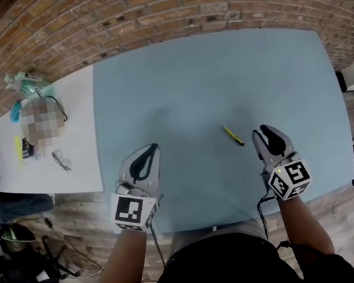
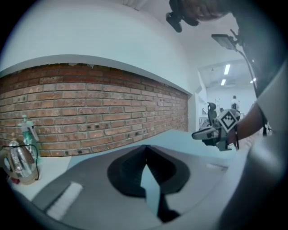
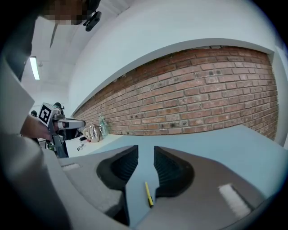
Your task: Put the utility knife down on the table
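A brick wall [image 1: 141,9] runs behind a light blue table [image 1: 207,78]. The yellow utility knife [image 1: 232,135] lies flat on the table, right of centre in the head view, free of both tools. Just to its right, the right hand-held gripper [image 1: 264,131] is empty, its jaws slightly apart. At lower left, the left hand-held gripper [image 1: 153,148] has its jaw tips together on nothing.

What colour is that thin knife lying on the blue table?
The utility knife is yellow; clearest in the head view.
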### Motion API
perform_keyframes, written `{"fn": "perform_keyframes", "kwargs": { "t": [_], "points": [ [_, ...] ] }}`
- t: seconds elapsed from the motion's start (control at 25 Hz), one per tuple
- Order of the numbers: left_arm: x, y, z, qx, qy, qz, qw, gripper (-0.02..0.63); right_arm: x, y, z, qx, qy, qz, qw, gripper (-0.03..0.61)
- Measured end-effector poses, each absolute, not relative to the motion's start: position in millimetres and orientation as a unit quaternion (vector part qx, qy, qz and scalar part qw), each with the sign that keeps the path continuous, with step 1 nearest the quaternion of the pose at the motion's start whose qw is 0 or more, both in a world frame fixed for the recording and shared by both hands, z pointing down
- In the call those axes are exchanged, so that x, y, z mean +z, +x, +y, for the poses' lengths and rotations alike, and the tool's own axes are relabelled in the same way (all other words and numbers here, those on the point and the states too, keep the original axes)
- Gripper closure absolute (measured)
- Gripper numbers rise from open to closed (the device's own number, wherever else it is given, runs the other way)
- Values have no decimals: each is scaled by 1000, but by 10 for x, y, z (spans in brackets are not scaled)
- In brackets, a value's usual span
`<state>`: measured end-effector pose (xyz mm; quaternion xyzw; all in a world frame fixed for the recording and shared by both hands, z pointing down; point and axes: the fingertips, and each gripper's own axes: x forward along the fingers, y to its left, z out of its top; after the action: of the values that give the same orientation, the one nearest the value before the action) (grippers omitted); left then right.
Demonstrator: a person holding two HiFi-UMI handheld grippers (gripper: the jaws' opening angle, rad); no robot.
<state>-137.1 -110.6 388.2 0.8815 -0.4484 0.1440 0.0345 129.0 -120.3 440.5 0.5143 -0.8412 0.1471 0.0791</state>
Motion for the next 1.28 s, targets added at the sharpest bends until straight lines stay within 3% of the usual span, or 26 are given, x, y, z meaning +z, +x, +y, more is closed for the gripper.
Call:
{"fn": "perform_keyframes", "kwargs": {
  "t": [0.4,1.28],
  "points": [
    [3550,-1480,-1081,111,882,-459,10,611,3812,1481,-1026,99,547,-830,47,483],
    [3226,-1676,-848,56,875,-480,38,611,3064,1463,-804,27,556,-831,17,575]
  ]
}}
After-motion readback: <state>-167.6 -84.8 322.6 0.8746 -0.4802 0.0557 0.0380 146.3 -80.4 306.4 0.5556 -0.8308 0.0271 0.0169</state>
